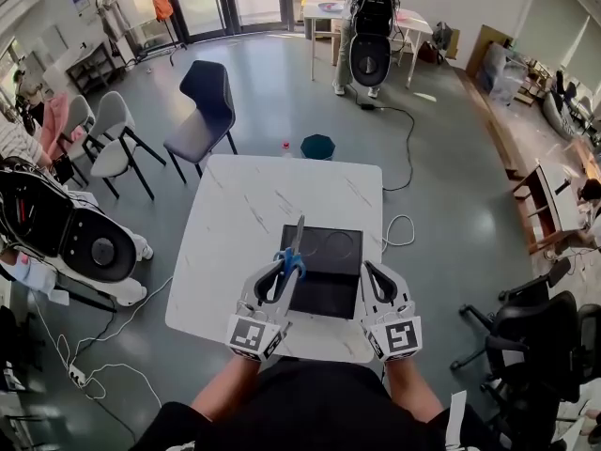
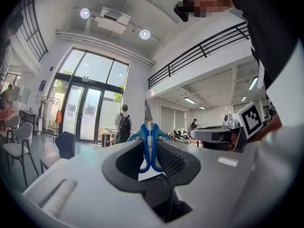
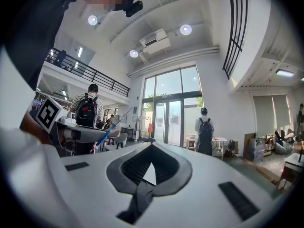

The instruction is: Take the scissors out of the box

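Left gripper [image 1: 278, 278] clamped on the blue scissors [image 1: 293, 252] — held aloft, lower centre.
Right gripper [image 1: 379, 285] sat closed, empty; scissors seemed clear of the box [image 1: 329, 294] — only setting down was left.

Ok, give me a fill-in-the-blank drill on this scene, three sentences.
1. The left gripper grips the scissors by their ___ handles.
2. The open box on the white table is ___ in colour.
3. The right gripper holds ___.
Missing words: blue; black; nothing.
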